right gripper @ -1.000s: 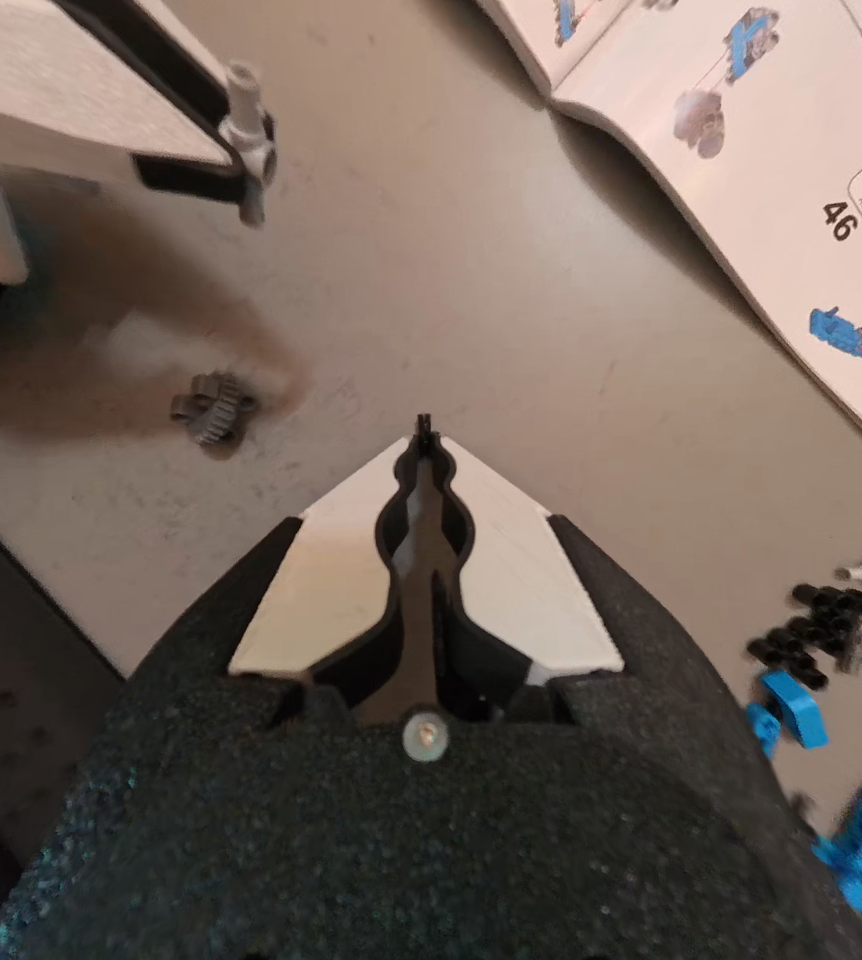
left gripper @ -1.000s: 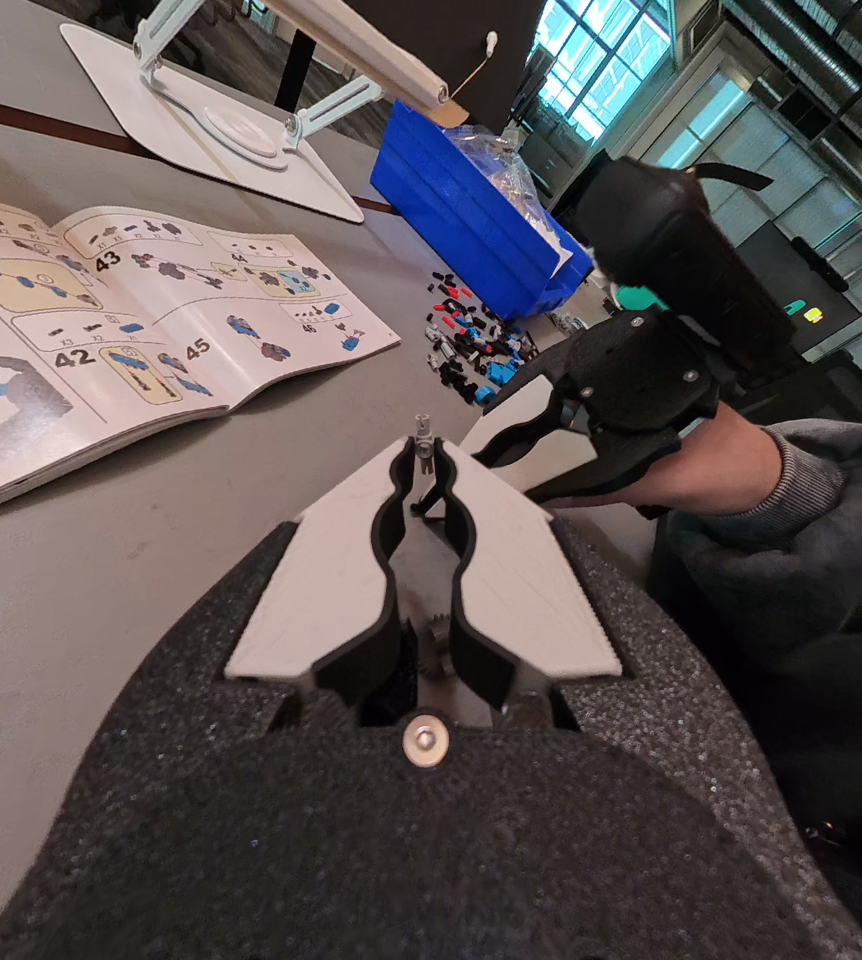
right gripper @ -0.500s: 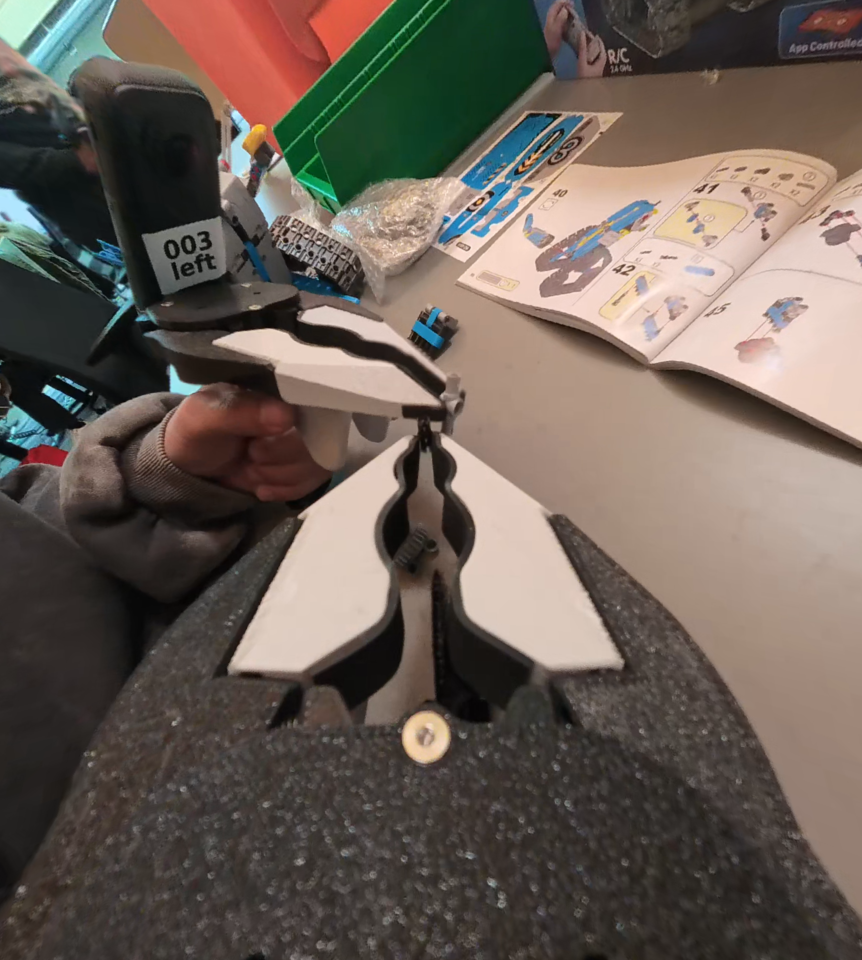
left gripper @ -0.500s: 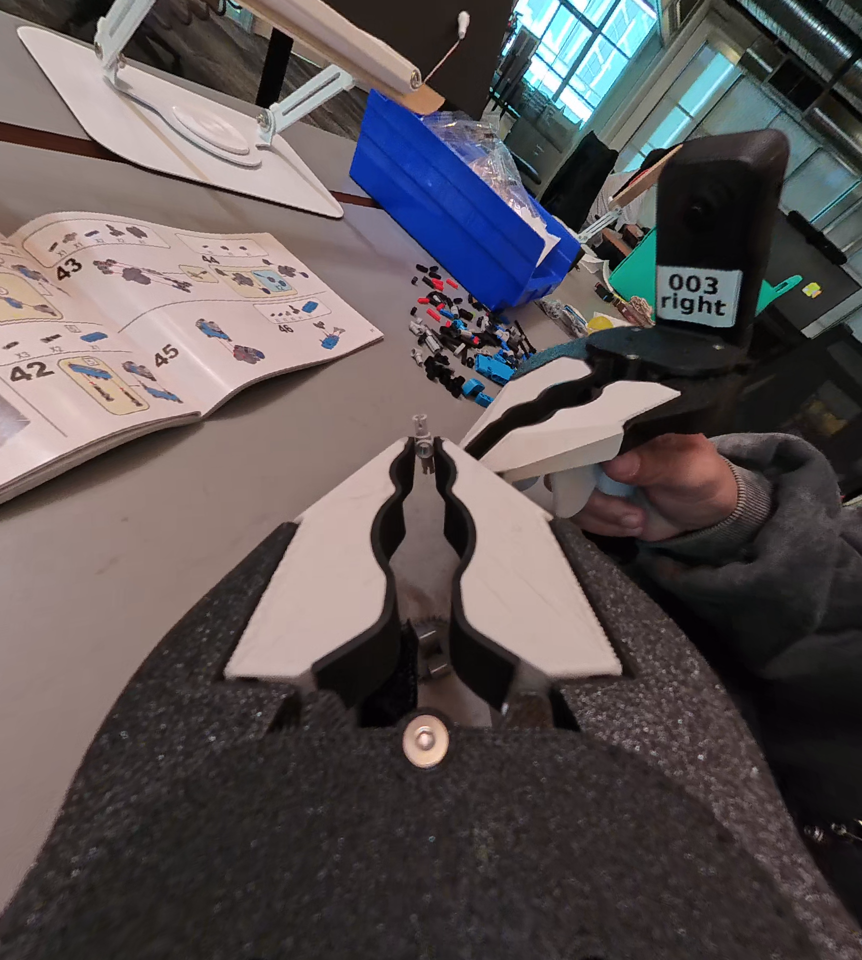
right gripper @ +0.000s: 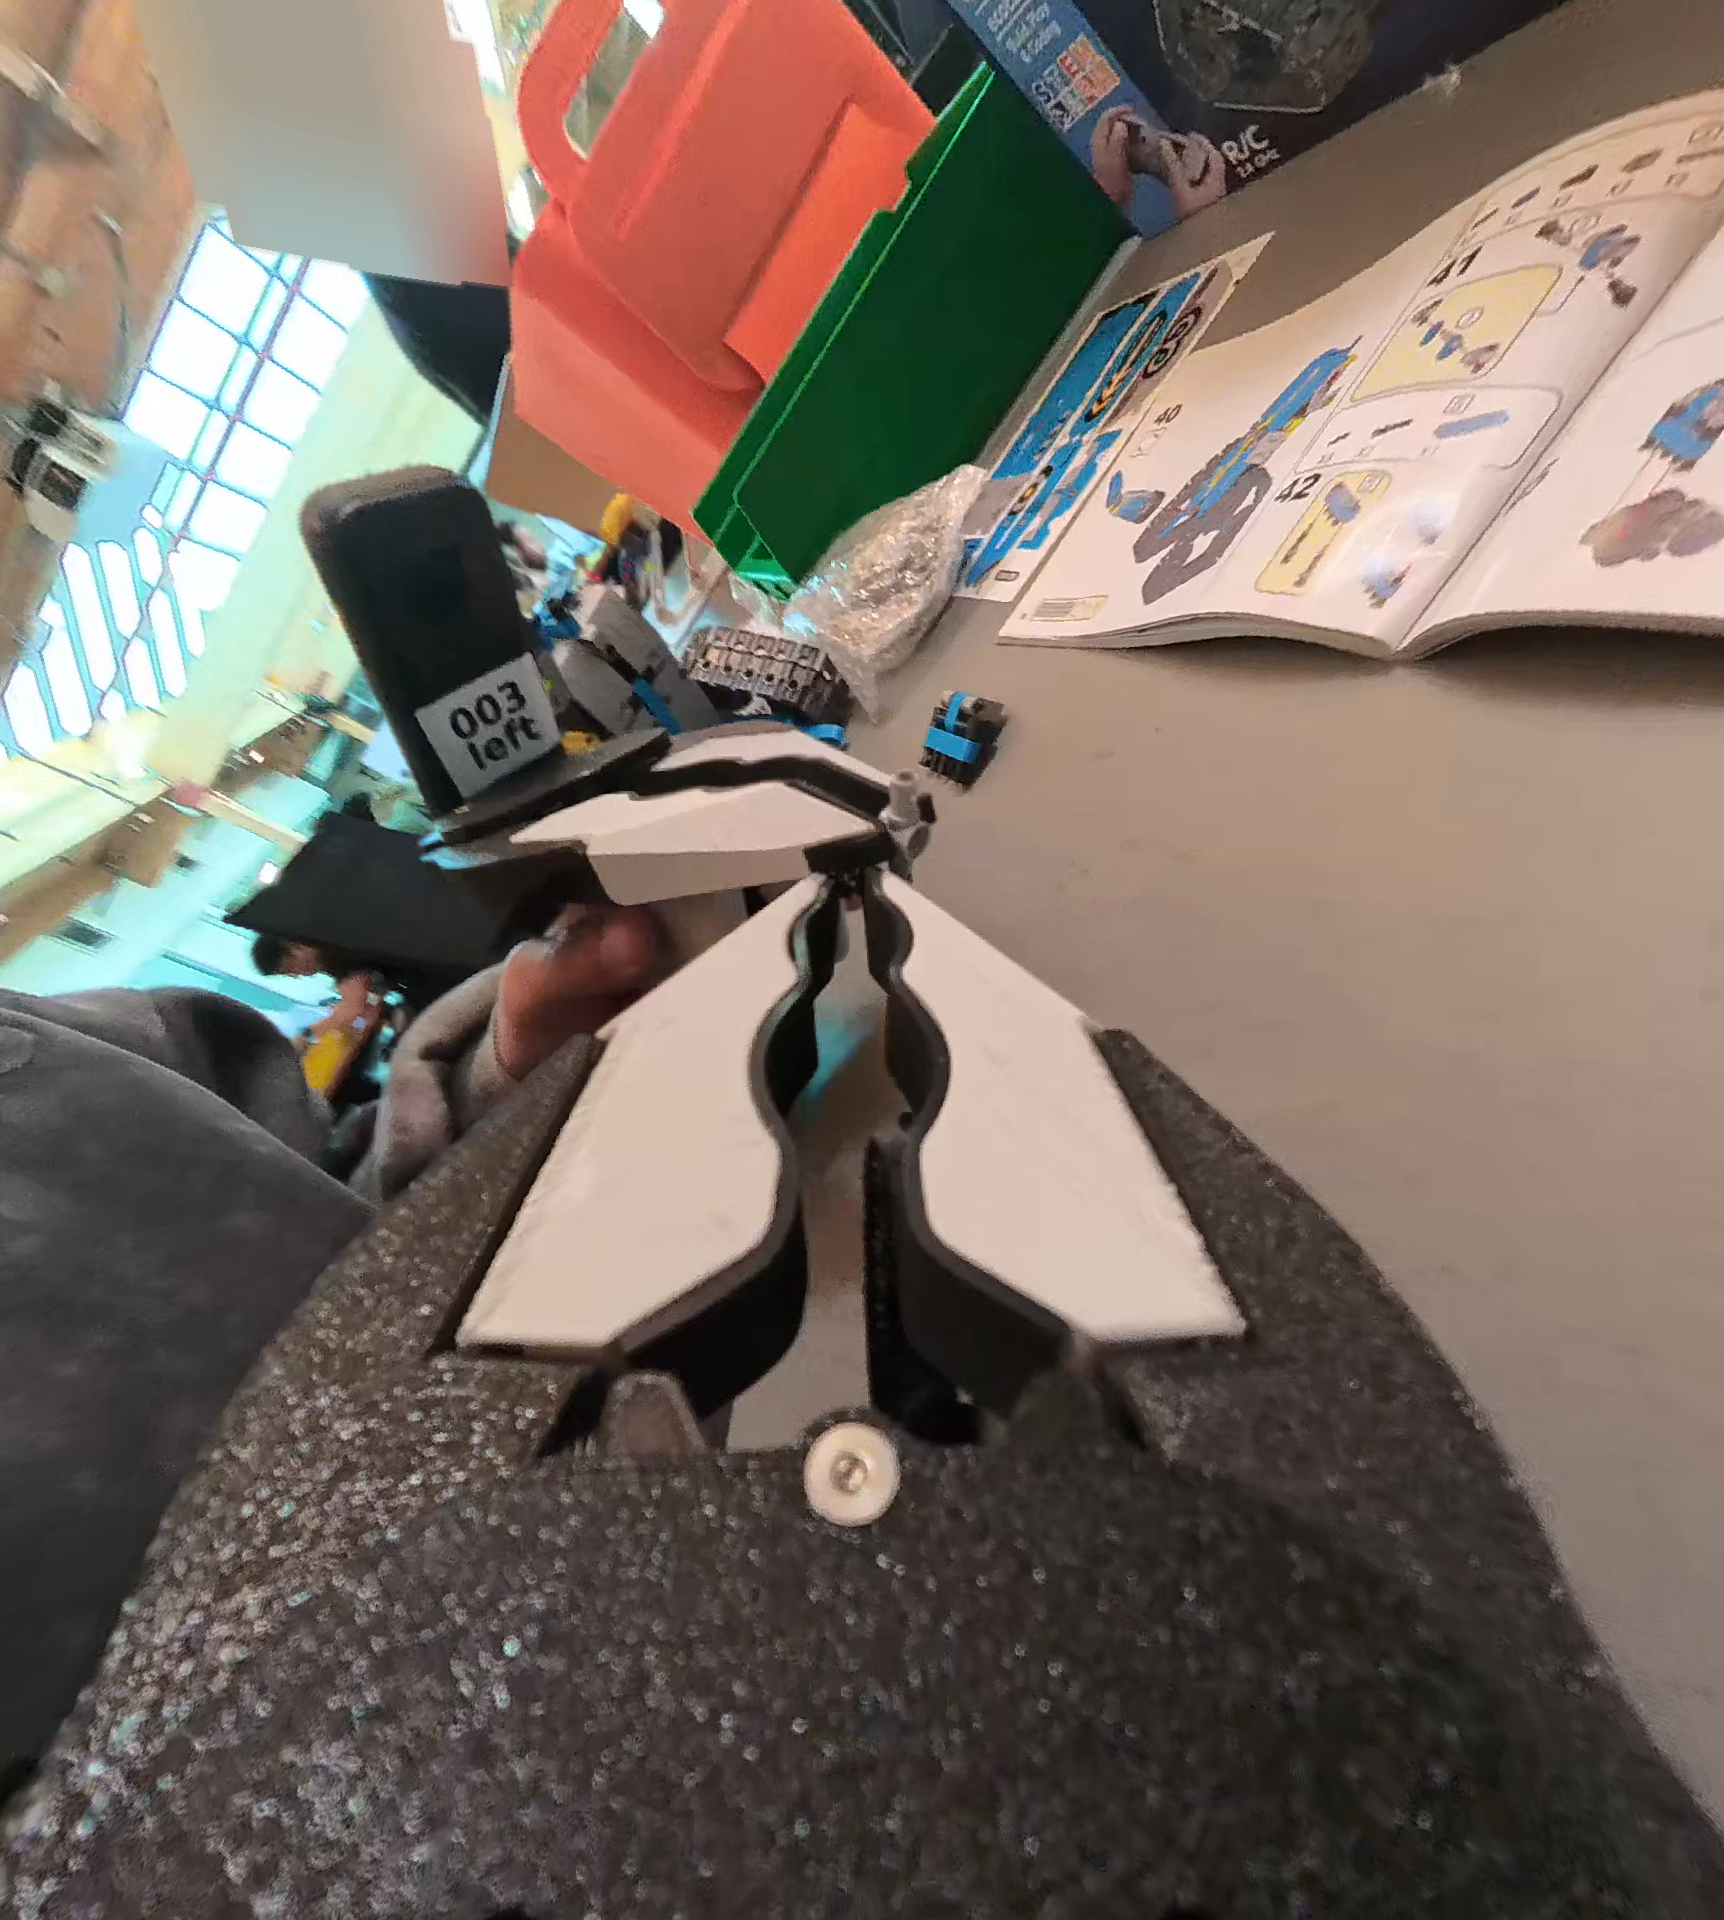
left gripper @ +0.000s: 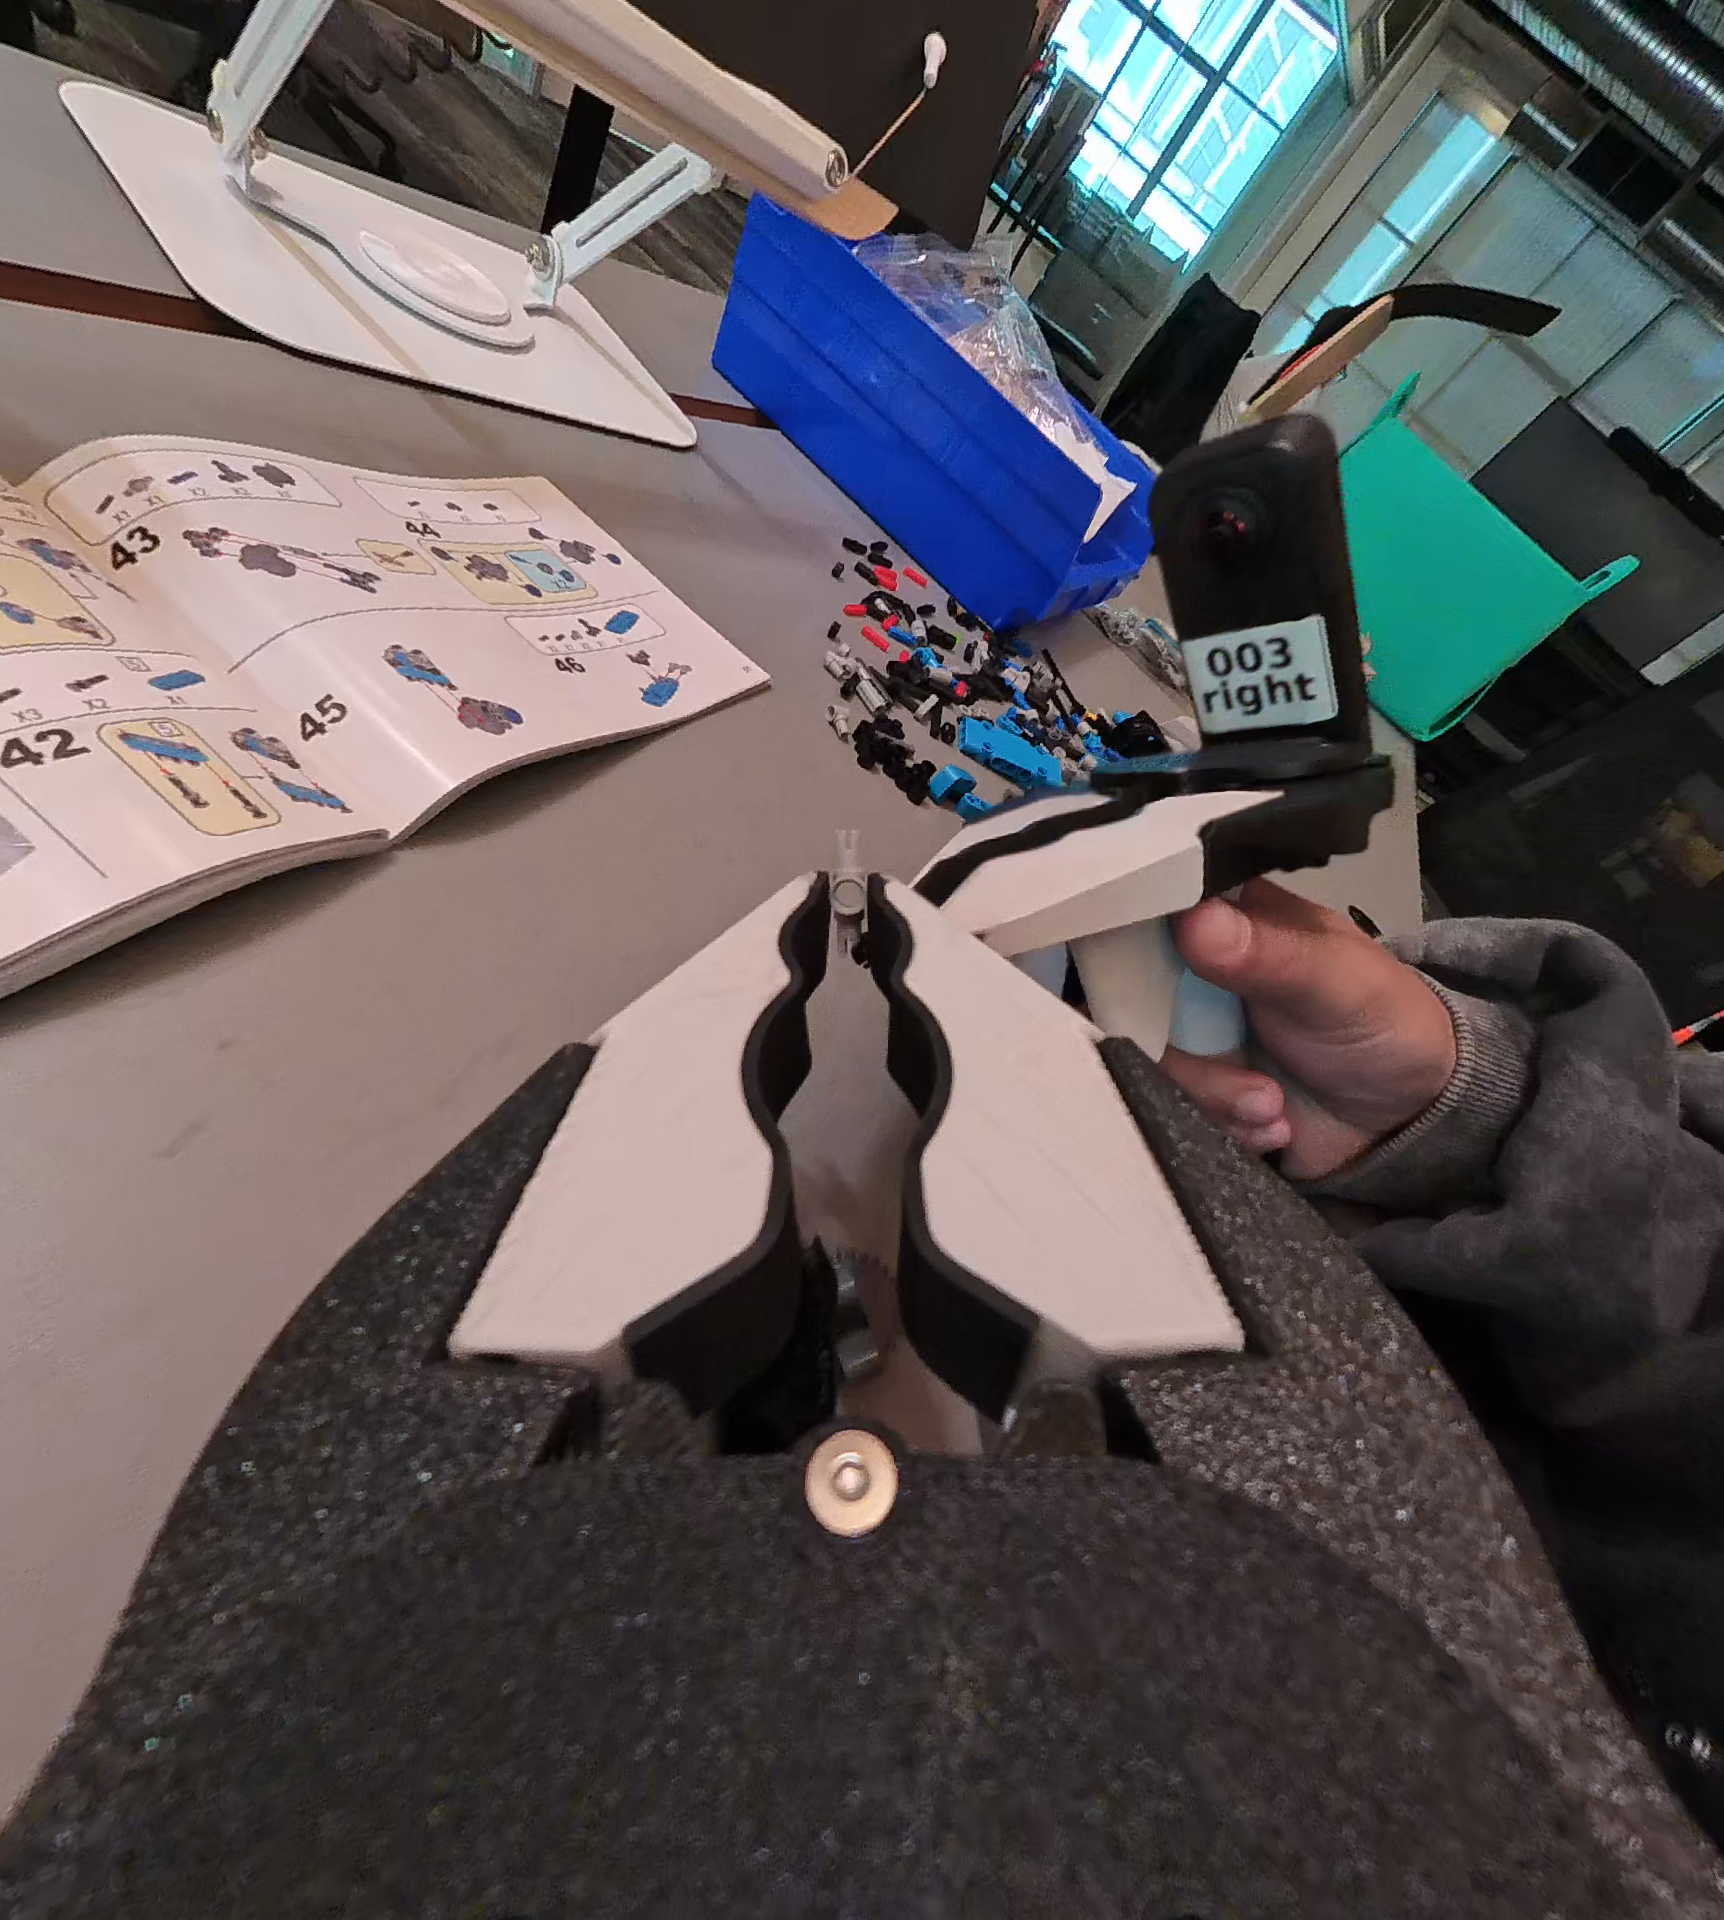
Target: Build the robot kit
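My left gripper [left gripper: 847, 899] is shut on a small light grey connector piece [left gripper: 846, 878] that sticks up from its tips above the grey table [left gripper: 422, 1039]. My right gripper [right gripper: 845, 888] is shut on a tiny black pin [right gripper: 847, 881]. The two grippers meet tip to tip, the right gripper [left gripper: 931, 883] coming in from the right. In the right wrist view the left gripper [right gripper: 894, 821] lies just above my tips with the grey piece [right gripper: 902, 795] at its end. A dark gear [left gripper: 853, 1283] shows on the table between the left fingers.
An open instruction booklet [left gripper: 266, 665] lies left. A pile of small black, blue and red parts [left gripper: 941, 696] sits before a blue bin [left gripper: 899, 436]. A white stand [left gripper: 370, 260] is behind. Green [right gripper: 889, 364] and orange [right gripper: 681, 260] bins, a plastic bag [right gripper: 889, 571] and a small blue-black assembly [right gripper: 957, 727] lie farther off. The tips of both grippers are at nearly the same place.
The right gripper swung up from pointing down at the table to level and closed in on the left gripper's tip. The left gripper stayed shut on the grey piece.
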Tool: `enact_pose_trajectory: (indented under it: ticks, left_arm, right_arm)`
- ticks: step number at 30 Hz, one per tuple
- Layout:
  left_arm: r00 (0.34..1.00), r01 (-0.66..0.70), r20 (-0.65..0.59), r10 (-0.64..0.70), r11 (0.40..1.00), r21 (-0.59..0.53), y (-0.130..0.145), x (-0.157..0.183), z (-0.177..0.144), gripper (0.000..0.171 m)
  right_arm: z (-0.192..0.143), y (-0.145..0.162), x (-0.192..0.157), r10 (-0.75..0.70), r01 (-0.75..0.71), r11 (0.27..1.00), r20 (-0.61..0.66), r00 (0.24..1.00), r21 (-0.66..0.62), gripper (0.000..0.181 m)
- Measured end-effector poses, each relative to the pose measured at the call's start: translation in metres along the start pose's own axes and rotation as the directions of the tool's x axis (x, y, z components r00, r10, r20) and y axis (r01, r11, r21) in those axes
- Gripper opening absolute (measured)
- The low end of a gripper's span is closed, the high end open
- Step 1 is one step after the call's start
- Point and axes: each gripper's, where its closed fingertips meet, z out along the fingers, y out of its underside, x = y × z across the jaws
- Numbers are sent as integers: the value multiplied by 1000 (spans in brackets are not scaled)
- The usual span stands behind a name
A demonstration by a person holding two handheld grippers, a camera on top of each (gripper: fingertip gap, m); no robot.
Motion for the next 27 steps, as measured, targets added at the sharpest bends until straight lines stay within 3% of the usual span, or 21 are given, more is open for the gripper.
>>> enact_pose_trajectory:
  ticks: [3,5,7,11,14,17,27]
  left_arm:
    - [1000,7,-15,-7,1000,15,-3,2,-1,7]
    - [997,50,-62,-48,998,37,-7,4,-4,7]
    - [972,179,-174,-161,980,90,-19,9,-12,7]
    - [771,500,-517,-371,856,132,-49,23,-37,6]
    - [662,582,-637,-396,806,104,-58,31,-48,5]
    - [613,590,-687,-391,804,70,-59,41,-50,5]
    - [602,568,-683,-414,823,3,-49,49,-44,5]
  right_arm:
    - [0,-2,-3,43,-44,999,39,998,22,4]
    - [-3,-4,-7,-30,29,999,29,999,35,4]
    - [-10,-13,-15,-127,126,991,22,992,52,4]
    - [-23,-36,-43,-279,270,956,70,958,115,4]
    - [-20,-40,-54,-359,353,931,69,931,90,4]
    - [-13,-37,-61,-448,447,894,53,893,26,4]
    - [-15,-33,-67,-618,617,777,37,786,-127,3]
